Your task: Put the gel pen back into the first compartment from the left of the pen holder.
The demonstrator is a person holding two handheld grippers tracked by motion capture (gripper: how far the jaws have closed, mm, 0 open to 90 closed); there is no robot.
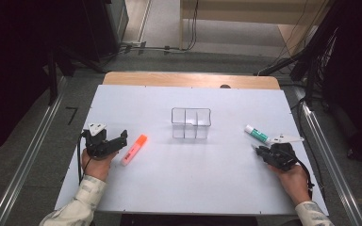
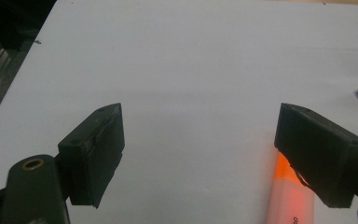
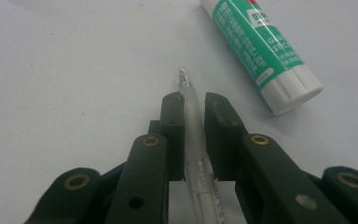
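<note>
The clear pen (image 3: 192, 126) is pinched by the right claw (image 3: 194, 105), its rear cut off, just beside the glue stick (image 3: 256, 44). The left claw (image 2: 200, 140) is spread; the orange highlighter (image 2: 289, 196) is partly hidden. Perhaps a clear organizer (image 1: 191, 123) stands mid-table (image 1: 179, 179).

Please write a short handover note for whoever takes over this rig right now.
Right gripper: shut on the clear pen, low over the white table, with the green-and-white glue stick lying just beside it.
Left gripper: open, holding nothing; the orange highlighter lies on the table by one jaw.
Clear divided organizer: mid-table; it looks empty.
Done: pen gripped.
Left, probably: put the pen, highlighter and glue stick into the organizer.
</note>
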